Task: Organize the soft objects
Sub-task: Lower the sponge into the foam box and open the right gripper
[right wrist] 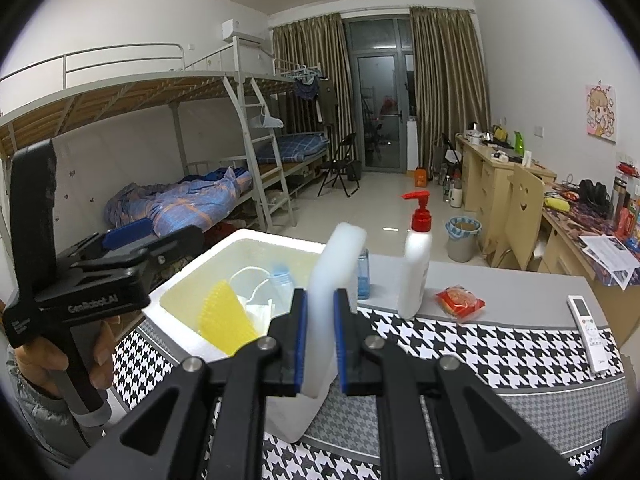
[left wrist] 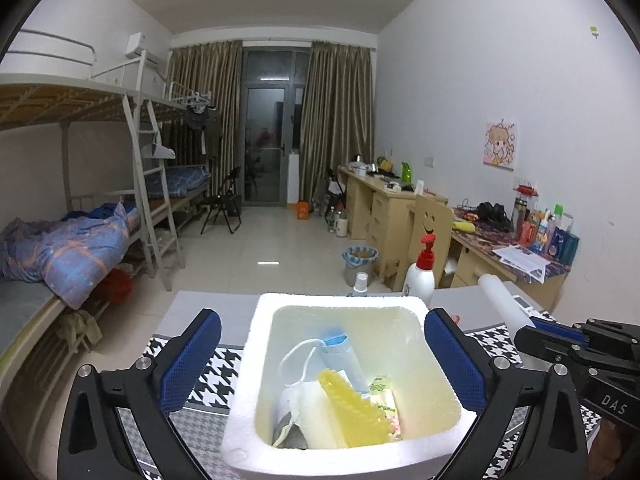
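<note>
**Foam box half filled, white foam strip clamped in the right hand-held gripper**

While the left hand-held gripper [left wrist: 322, 354] stands with its blue pads wide apart on either side of the white foam box [left wrist: 256, 412], nothing lies between the pads but the box itself, and they do not press on it. The box sits on the desk [right wrist: 500, 280], partly on a houndstooth cloth [right wrist: 500, 352]. Inside it lie a rolled face mask [left wrist: 340, 350] with its ear loop, a yellow knobbly pad [left wrist: 352, 412] and some paler pieces beneath; what those are is hard to make out, and the box's near wall cuts off their lower ends.

The right hand-held gripper [right wrist: 320, 336] is clamped on a white foam strip [right wrist: 328, 280] that stands upright between its pads, squeezed thin where they grip it. The strip's lower part is hidden behind the fingers.

Beyond the box stand a white pump bottle [right wrist: 416, 264] with a red head and a small blue bottle [right wrist: 363, 276], the latter mostly hidden by the strip. A red packet [right wrist: 460, 300] and a remote control [right wrist: 588, 328] lie further right. In the right wrist view, a hand [right wrist: 60, 356] grips the left tool's handle at the picture's edge.
</note>
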`<action>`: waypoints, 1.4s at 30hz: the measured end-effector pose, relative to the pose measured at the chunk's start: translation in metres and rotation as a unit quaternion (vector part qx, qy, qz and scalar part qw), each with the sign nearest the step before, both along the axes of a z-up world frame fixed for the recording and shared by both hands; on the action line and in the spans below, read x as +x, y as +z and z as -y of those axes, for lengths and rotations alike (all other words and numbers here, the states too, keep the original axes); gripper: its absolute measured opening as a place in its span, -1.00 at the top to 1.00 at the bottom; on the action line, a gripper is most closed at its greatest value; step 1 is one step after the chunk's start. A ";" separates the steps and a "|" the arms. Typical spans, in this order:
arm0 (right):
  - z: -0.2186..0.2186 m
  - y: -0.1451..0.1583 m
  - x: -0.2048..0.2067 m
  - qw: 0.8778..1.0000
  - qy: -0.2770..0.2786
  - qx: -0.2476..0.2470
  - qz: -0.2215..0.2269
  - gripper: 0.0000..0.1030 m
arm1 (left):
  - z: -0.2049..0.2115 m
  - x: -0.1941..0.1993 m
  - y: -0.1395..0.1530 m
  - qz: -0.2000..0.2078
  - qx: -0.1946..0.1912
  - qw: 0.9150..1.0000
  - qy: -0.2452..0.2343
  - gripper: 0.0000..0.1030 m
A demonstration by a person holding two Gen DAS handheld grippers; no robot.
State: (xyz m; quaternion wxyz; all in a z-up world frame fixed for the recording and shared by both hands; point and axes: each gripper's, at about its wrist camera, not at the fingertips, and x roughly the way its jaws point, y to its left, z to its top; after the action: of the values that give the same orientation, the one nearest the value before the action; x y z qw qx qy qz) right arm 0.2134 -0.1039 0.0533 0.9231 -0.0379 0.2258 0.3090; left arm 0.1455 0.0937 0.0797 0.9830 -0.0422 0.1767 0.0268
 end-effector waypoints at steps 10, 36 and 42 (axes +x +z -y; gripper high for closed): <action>-0.009 0.001 -0.005 1.000 0.008 -0.003 0.006 0.71 | -0.007 -0.016 0.006 0.018 0.003 1.000 0.022 -0.98; -0.052 0.004 -0.007 0.998 0.063 -0.014 0.002 0.68 | -0.031 -0.041 -0.002 0.022 0.024 0.997 0.069 -0.98; -0.066 -0.001 -0.003 0.997 0.074 -0.017 -0.007 0.66 | -0.041 -0.046 -0.005 0.022 0.023 0.996 0.080 -0.98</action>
State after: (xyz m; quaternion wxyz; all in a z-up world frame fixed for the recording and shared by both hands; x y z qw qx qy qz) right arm 0.2104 -0.0379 0.0520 0.8954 -0.0685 0.2342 0.3725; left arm 0.0999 0.1345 0.0752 0.9820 -0.0338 0.1508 0.1090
